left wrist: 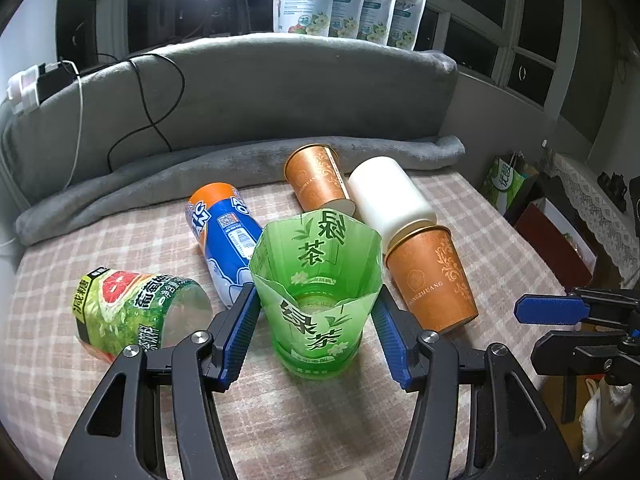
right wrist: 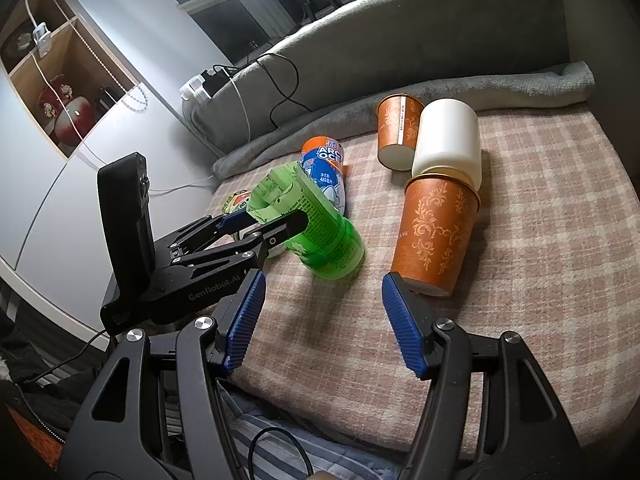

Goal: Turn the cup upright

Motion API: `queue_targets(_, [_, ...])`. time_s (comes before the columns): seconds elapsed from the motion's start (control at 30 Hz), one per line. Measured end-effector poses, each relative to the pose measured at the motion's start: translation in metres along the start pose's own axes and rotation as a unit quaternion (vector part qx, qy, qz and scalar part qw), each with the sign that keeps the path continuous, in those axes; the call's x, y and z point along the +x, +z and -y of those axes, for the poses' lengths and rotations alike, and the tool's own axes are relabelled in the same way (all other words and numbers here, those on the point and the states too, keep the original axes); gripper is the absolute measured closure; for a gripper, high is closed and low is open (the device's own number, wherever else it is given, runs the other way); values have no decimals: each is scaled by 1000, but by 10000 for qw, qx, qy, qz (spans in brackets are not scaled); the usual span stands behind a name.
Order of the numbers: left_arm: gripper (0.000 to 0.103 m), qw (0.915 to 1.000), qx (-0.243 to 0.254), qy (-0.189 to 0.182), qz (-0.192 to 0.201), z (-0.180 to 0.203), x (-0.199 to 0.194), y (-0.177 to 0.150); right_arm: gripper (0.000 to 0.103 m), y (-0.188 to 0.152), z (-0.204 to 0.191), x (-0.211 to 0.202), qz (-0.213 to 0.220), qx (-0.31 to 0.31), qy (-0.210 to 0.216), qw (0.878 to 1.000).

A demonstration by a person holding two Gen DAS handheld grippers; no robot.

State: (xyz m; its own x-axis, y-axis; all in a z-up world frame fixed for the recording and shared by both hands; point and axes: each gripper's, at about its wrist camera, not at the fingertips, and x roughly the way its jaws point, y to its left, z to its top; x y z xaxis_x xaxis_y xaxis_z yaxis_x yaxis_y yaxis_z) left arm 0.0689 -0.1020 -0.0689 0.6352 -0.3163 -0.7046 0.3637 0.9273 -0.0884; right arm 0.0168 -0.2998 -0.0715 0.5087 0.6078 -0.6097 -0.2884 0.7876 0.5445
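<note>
The left gripper [left wrist: 316, 334] is clamped on the green cup [left wrist: 318, 292], a cut-down green tea bottle, with one blue pad on each side of its lower body. In the right wrist view the cup [right wrist: 320, 232] hangs tilted in that grip, base low and toward the near edge of the bed [right wrist: 540, 280], open end raised toward the grey blanket [right wrist: 440, 96]; whether the base touches the cover I cannot tell. The right gripper [right wrist: 322, 320] holds nothing, its fingers spread wide, just on the near side of the green cup. Judging from the tilt, the flip is partly made and the cup has yet to be stood flat. The thin plastic wall looks soft, so a hard squeeze could buckle it and let it slip from the pads. The bed is padded and gives, so a cup released while leaning would likely topple again. Close on the green cup's right lies an orange cup [right wrist: 436, 236] with a white cup [right wrist: 448, 140] against its mouth; swinging the green cup that way could knock them rolling. Behind it lies a blue bottle [right wrist: 326, 172], and beyond that a grapefruit cup [left wrist: 132, 312], both near enough to be nudged by the left fingers.
</note>
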Motion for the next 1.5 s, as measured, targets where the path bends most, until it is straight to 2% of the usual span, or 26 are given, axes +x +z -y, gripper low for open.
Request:
queue_targets(0.37, [42,9999,-14,-105,-43,1,-6,-3,39,1,-6,-6,150,-120,-146,9997])
queue_targets(0.43, [39,9999,-39,-116,-37,0,-8,-4,39,1,-8,-6,193,-162,-194,9995])
queue_targets(0.73, [38,9998,-114,-130,100,-2,-25,-5,39,5,-14,-11,564,-337,-572,9962])
queue_targets(0.87, [36,9996,-149,-100,204,-4,-35,-7,30,6,-22,-12,769,-529,-795,9924])
queue_targets(1.0, [33,9993,-208,-55,312,-7,-43,-8,29,7,-29,-13,919,-702,-989,9884])
queue_targets(1.1, [31,9988,-258,-18,410,-9,-51,-10,23,7,-33,-15,1065,-793,-1147,9845])
queue_targets(1.27, [27,9973,-338,157,627,-16,-67,-12,18,7,-39,-18,1330,-916,-1434,9764])
queue_targets(1.4, [27,9930,-378,534,986,-22,-85,-15,13,6,-46,-20,1572,-1054,-1765,9659])
queue_targets(1.5, [20,9881,-413,782,1262,-26,-97,-17,11,6,-52,-21,1737,-1173,-2032,9564])
